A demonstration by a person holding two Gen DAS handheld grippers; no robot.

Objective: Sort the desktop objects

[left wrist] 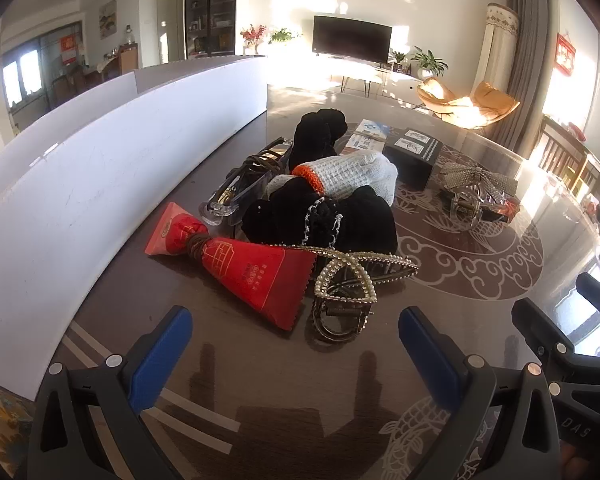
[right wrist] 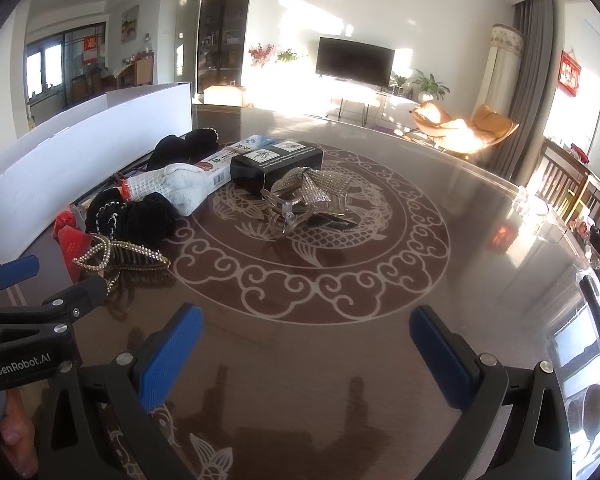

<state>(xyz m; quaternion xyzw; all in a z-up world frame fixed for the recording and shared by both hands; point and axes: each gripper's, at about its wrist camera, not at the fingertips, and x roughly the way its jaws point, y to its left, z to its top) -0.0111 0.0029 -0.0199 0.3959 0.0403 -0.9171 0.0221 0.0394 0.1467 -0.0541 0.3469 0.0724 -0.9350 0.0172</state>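
Item: left gripper [left wrist: 296,344]. Blue-padded fingers [left wrist: 160,360] are standing spread wide, holding nothing, hovering over the dark glossy table [left wrist: 284,400] just short of the pile. Its frame is running off the bottom edge of the view.

Item: right gripper [right wrist: 306,354]. Fingers are likewise spread wide and empty, hanging above bare tabletop; in the left wrist view only part of it is showing at the right edge.

Item: pile of desktop objects, lying beside the white board [left wrist: 80,184] on the table's left part.
- Red tube [left wrist: 240,268], lying flat, a dark band wrapping its neck; its cap end is not making itself out.
- Pearl-studded hair clip [left wrist: 348,284], touching the tube's crimped end; a second dark metal clip beneath it is partly hidden.
- Black knitted cloth [left wrist: 324,220], heaping in the middle; how many pieces is impossible to tell.
- White glove [left wrist: 348,172] with orange cuff, resting on the black cloth.
- Clear plastic clip [left wrist: 236,196], half buried under the cloth; the dark coil behind it is hard to identify.

Item: black box [right wrist: 276,160] and a printed white carton [right wrist: 228,160], lying side by side behind the pile; print is too small to read.

Item: rhinestone bow clip [right wrist: 312,188], sitting apart near the table's patterned centre, just in front of the box.
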